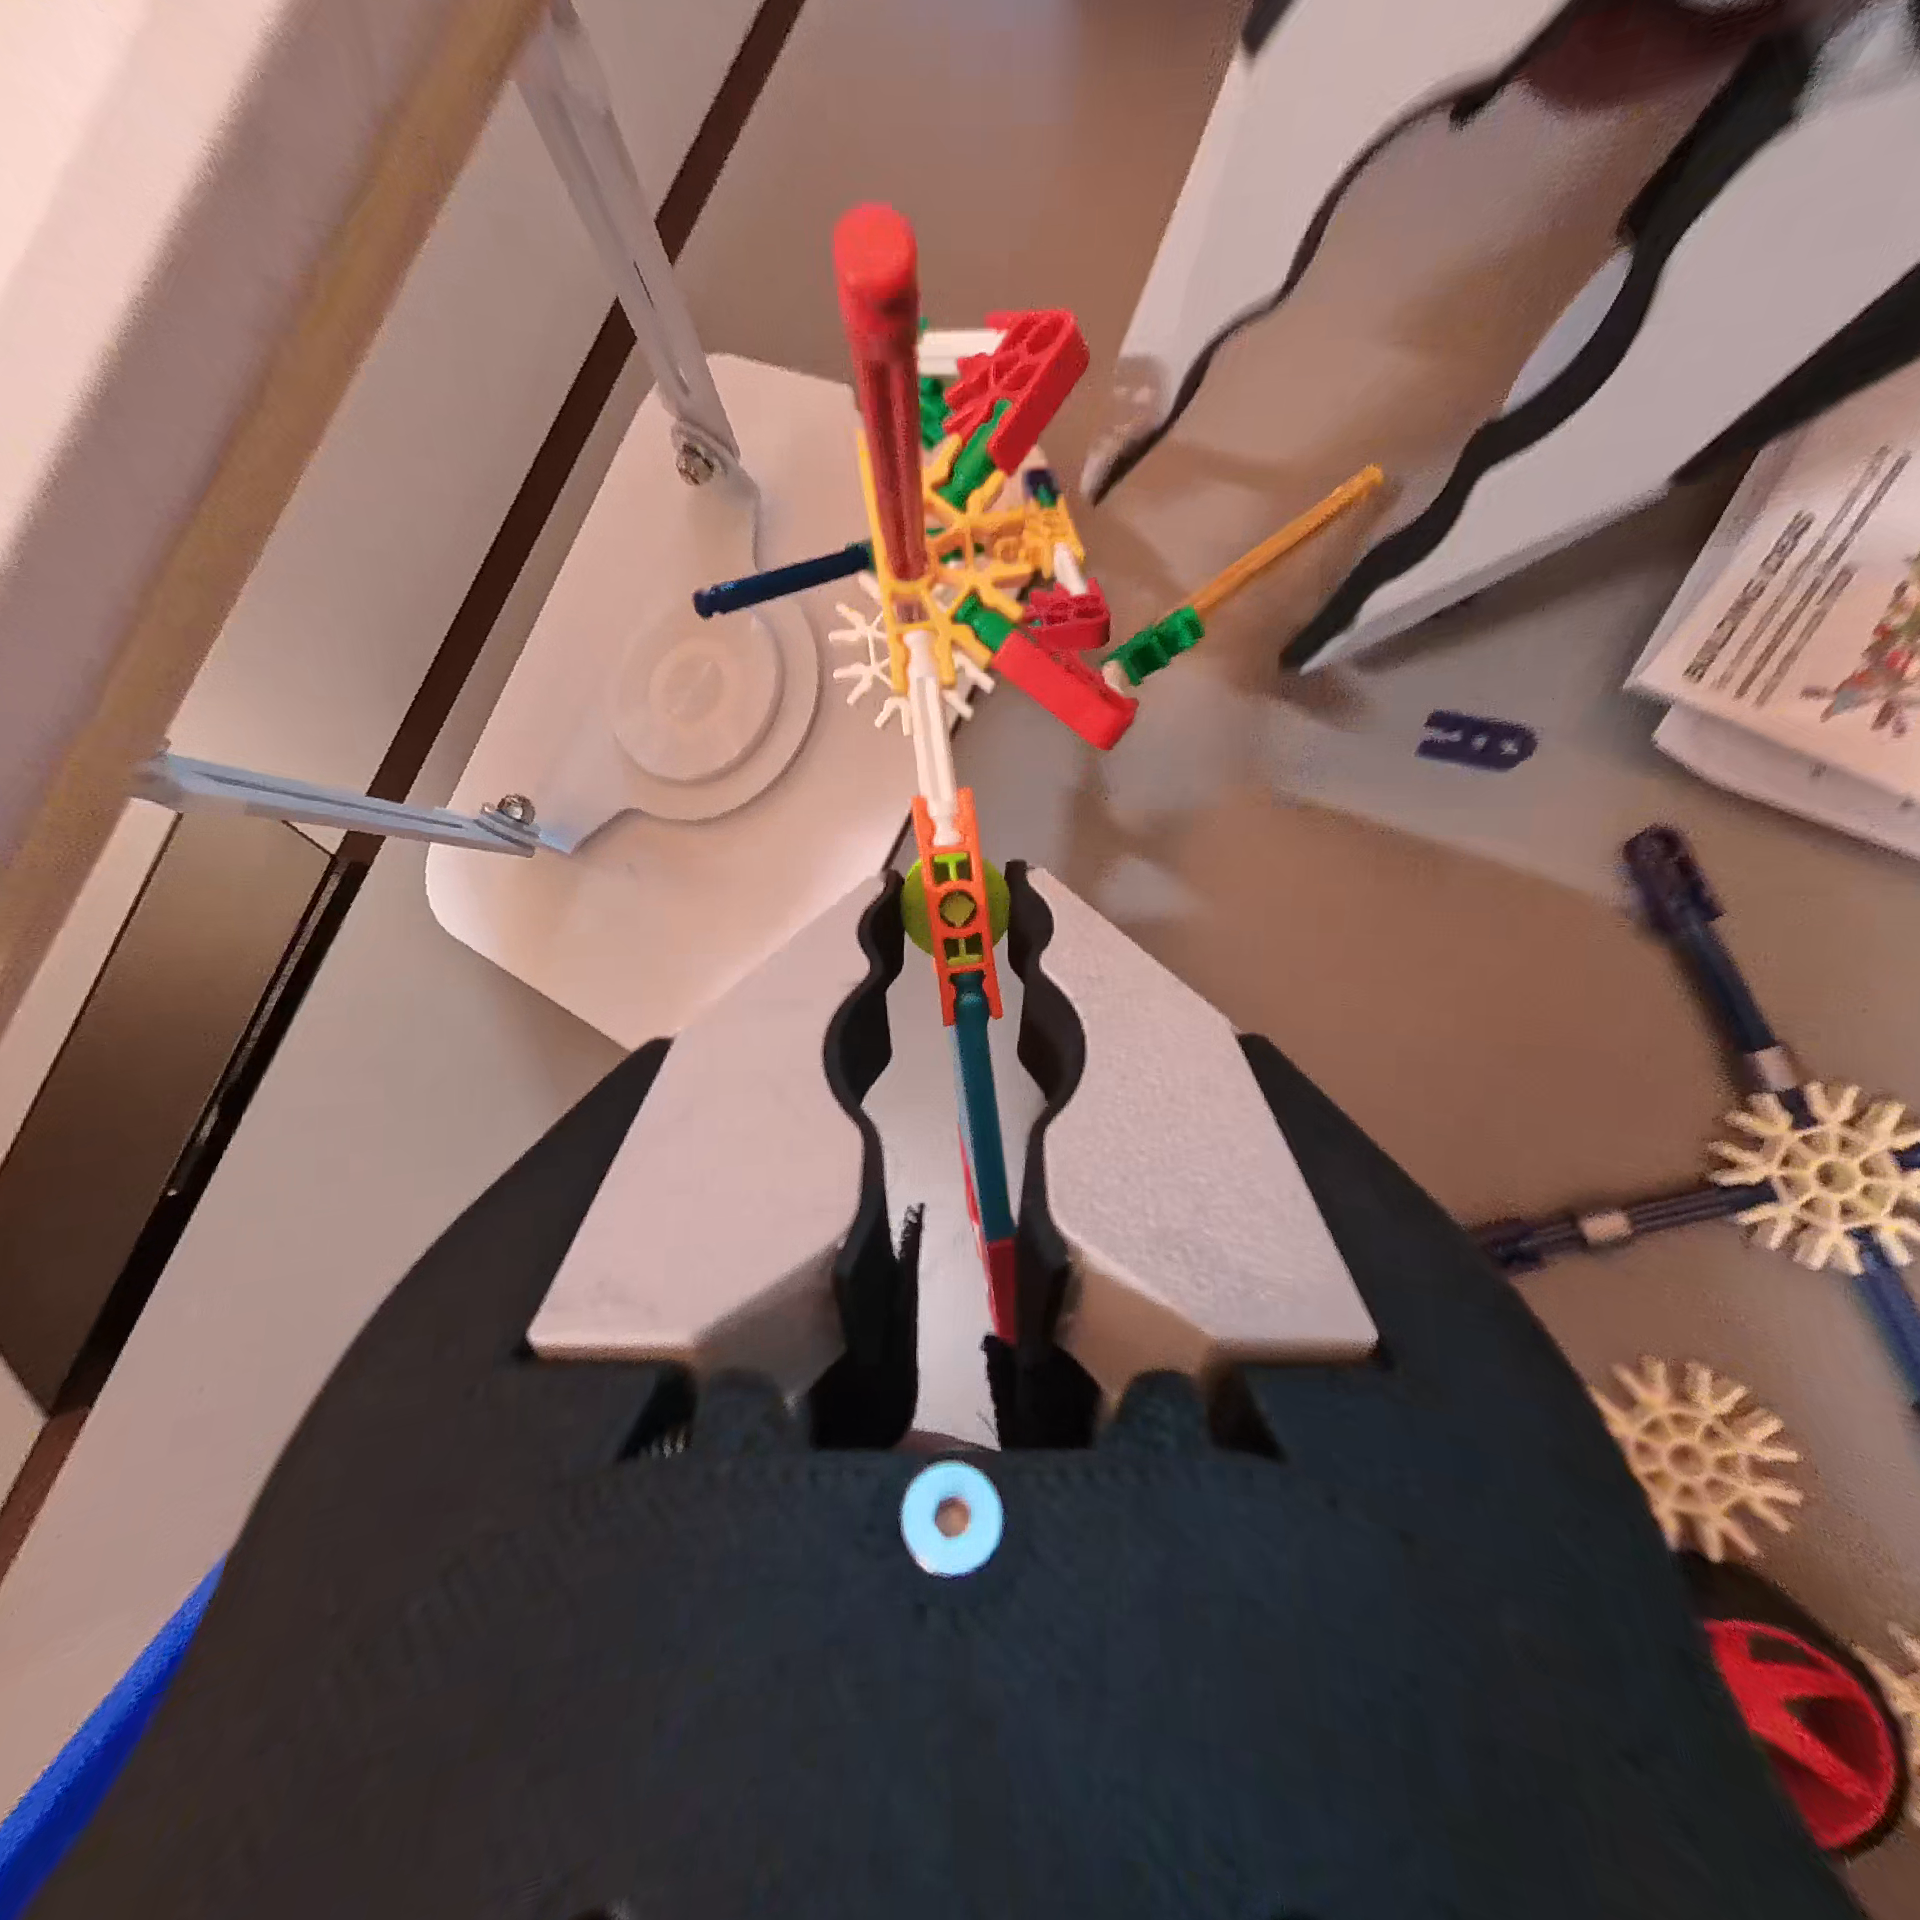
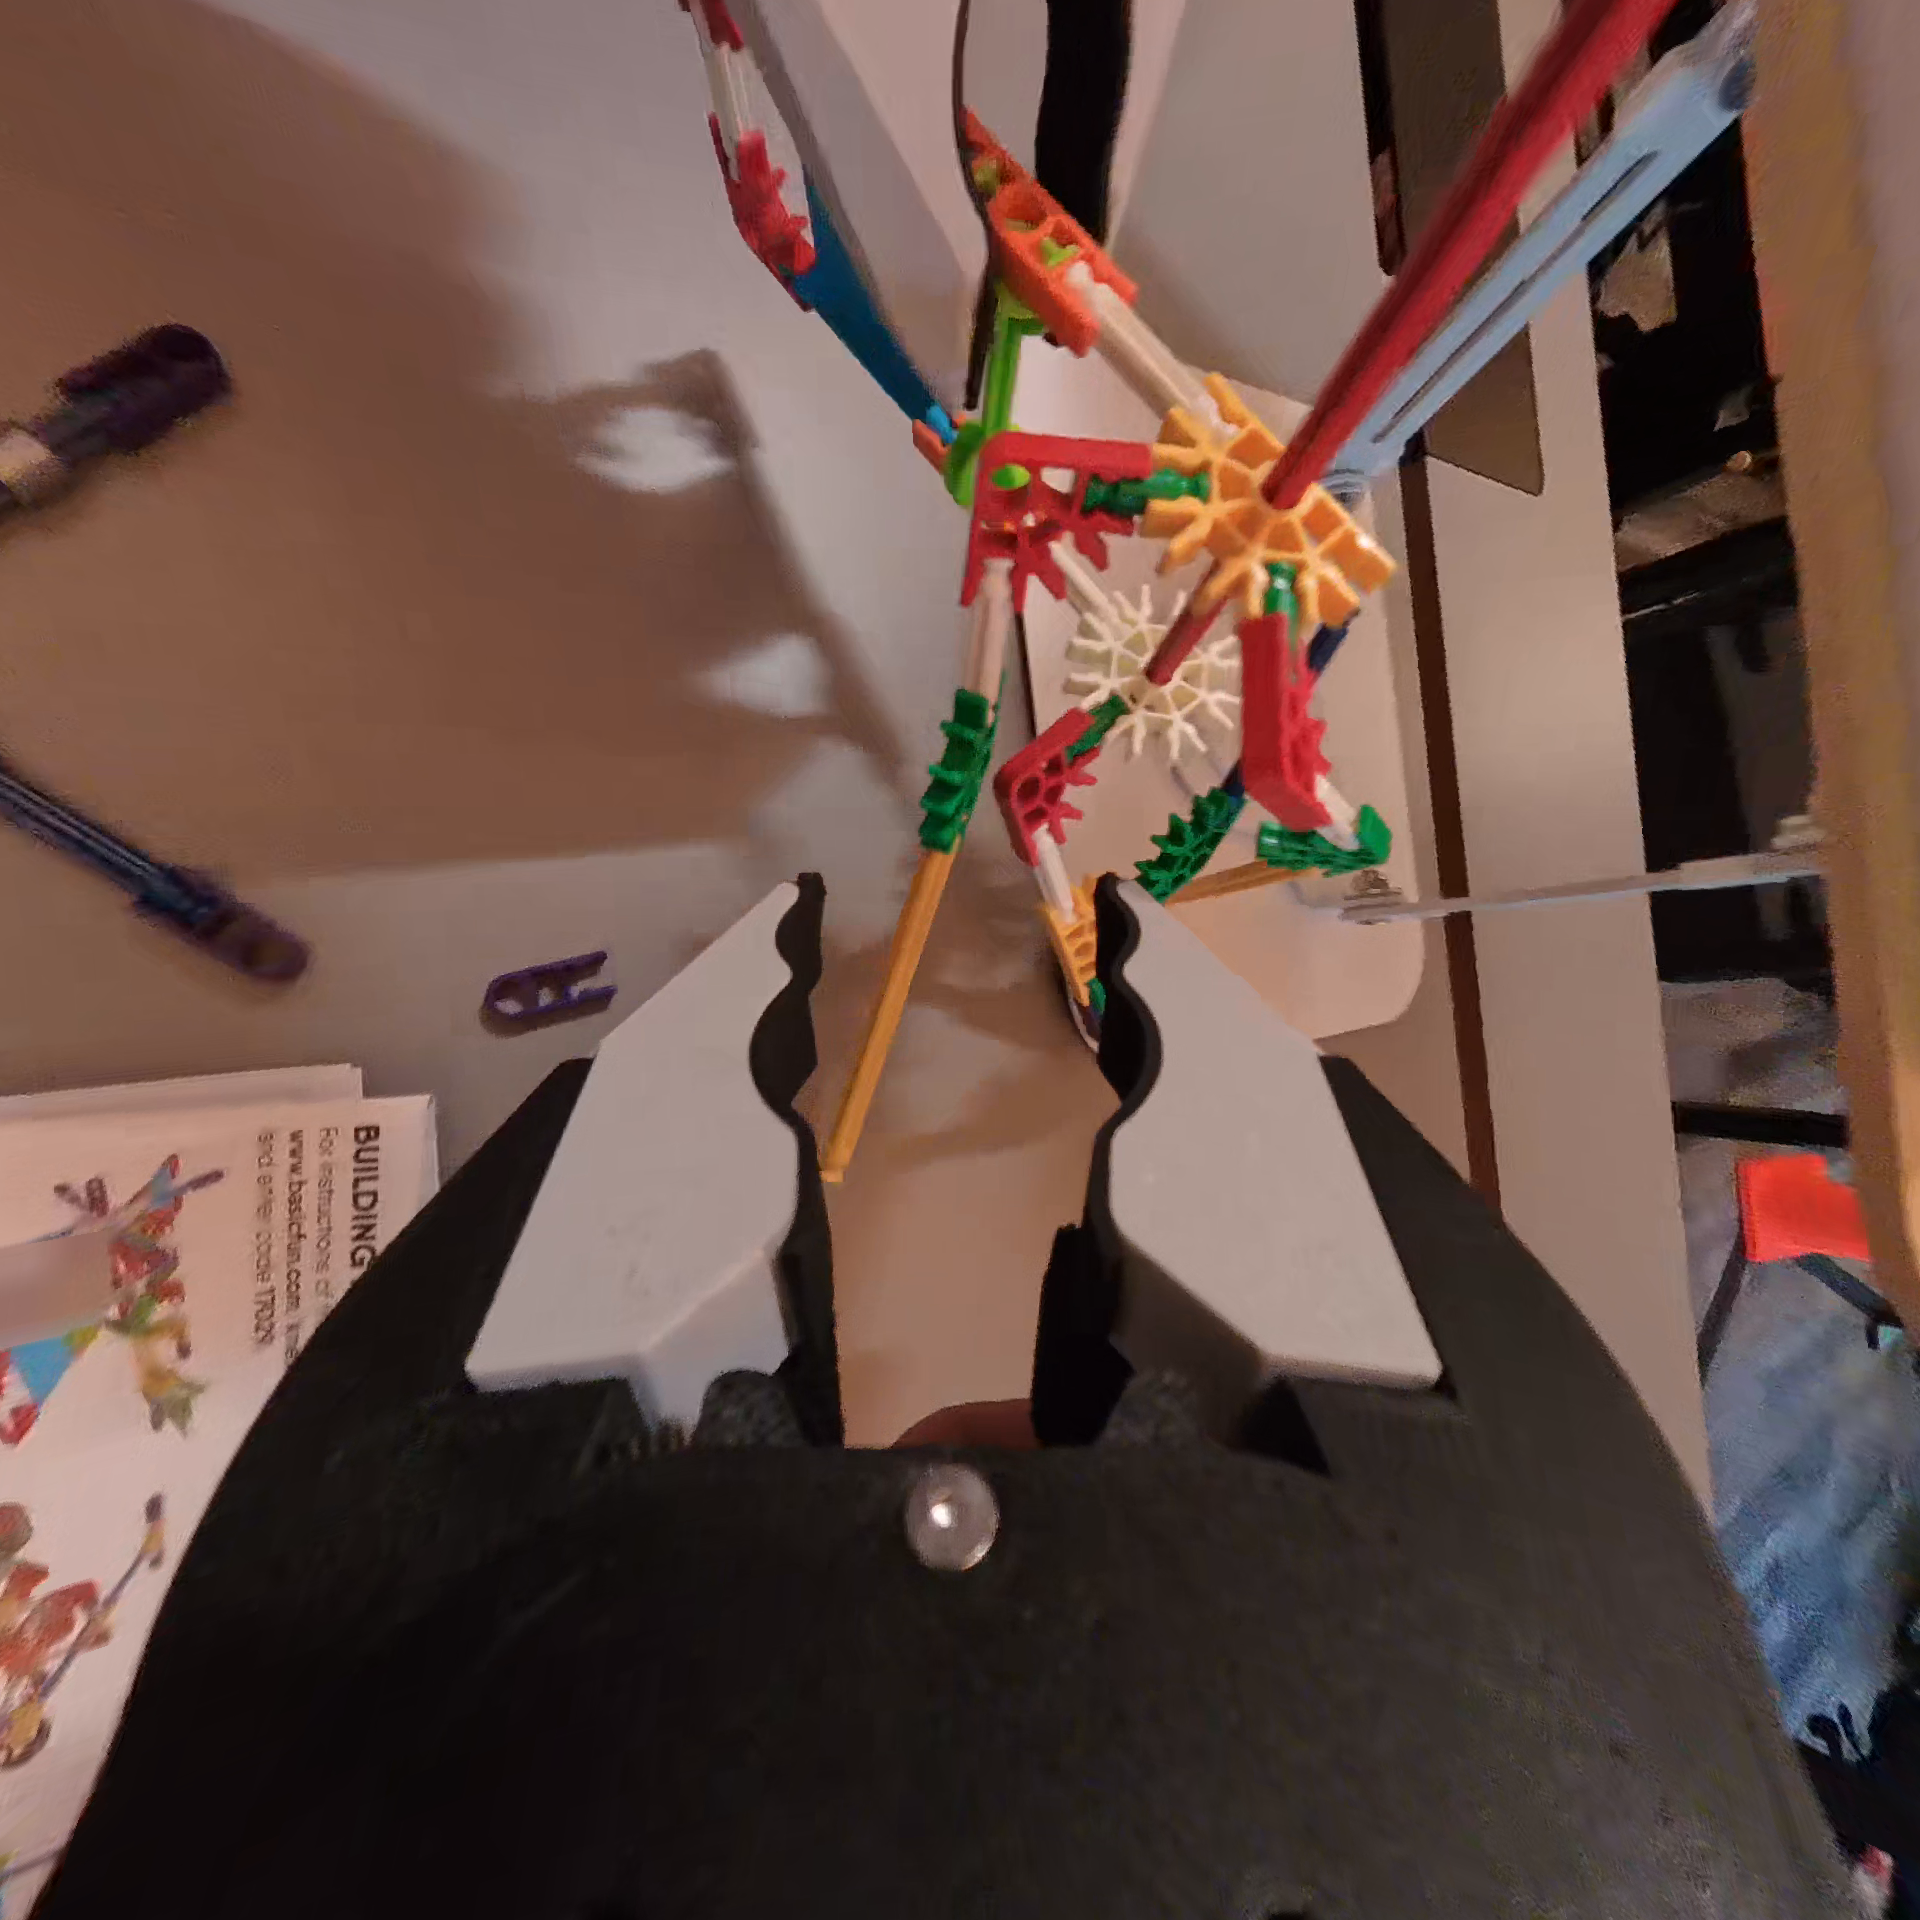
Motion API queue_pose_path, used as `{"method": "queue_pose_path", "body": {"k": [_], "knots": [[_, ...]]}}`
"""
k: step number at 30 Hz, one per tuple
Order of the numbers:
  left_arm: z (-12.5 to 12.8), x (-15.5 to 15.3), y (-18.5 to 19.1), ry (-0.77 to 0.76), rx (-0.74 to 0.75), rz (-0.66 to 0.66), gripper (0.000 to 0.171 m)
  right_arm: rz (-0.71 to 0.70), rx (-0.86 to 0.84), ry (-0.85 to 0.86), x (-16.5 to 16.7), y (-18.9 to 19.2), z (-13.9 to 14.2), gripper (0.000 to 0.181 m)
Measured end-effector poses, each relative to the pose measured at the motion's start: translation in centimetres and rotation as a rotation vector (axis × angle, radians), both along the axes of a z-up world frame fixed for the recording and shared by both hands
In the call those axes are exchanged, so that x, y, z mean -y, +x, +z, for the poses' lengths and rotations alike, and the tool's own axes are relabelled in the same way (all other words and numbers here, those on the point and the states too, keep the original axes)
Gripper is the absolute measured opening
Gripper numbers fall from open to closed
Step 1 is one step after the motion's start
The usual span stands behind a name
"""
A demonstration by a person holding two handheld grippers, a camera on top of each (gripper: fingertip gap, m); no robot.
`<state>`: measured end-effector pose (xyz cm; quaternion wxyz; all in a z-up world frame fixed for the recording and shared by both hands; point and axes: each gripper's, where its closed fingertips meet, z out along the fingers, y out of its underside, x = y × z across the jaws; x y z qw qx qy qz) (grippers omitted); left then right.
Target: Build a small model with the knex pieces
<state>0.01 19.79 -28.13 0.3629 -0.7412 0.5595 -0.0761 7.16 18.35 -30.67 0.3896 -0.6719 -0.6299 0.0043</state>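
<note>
Tongs [image 1: 954,904] clamp toy model [image 1: 966,540]; right tongs [image 2: 954,904] gape.

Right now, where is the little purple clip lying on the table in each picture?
Left wrist view: the purple clip lies right of centre, beside the booklet.
Right wrist view: the purple clip lies left of the right gripper, above the booklet.
Shared landmark: the white snowflake piece in the toy model.

The left gripper [image 1: 954,914] clamps the multicoloured rod-and-connector model [image 1: 966,540] by its orange connector; the right gripper [image 2: 956,914] gapes beside its yellow rod.
</note>
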Motion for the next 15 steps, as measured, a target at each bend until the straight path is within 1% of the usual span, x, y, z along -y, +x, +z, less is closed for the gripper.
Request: {"method": "queue_pose_path", "body": {"k": [3,6,8,10,14,15], "knots": [[0.8,0.2,0.8,-0.009,0.072,0.031,0.017,-0.021,0.004,0.078,-0.7,-0.3,0.3,0.05],[1.9,0.4,1.6,-0.037,0.158,0.055,0.017,-0.067,-0.034,0.102,-1.3,-0.3,1.2,0.048],[2.4,0.8,2.3,-0.073,0.212,0.066,0.017,-0.072,-0.061,0.122,-1.6,-0.1,2.0,0.043],[3.0,1.1,2.8,-0.075,0.256,0.078,0.017,-0.068,-0.073,0.135,-1.6,0.1,2.7,0.038],[3.7,1.2,3.0,-0.105,0.329,0.116,0.017,-0.059,-0.075,0.162,-1.5,0.5,3.9,0.016],[3.8,1.4,3.0,-0.124,0.35,0.124,0.017,-0.049,-0.071,0.159,-1.3,0.5,4.1,0.015]]}}
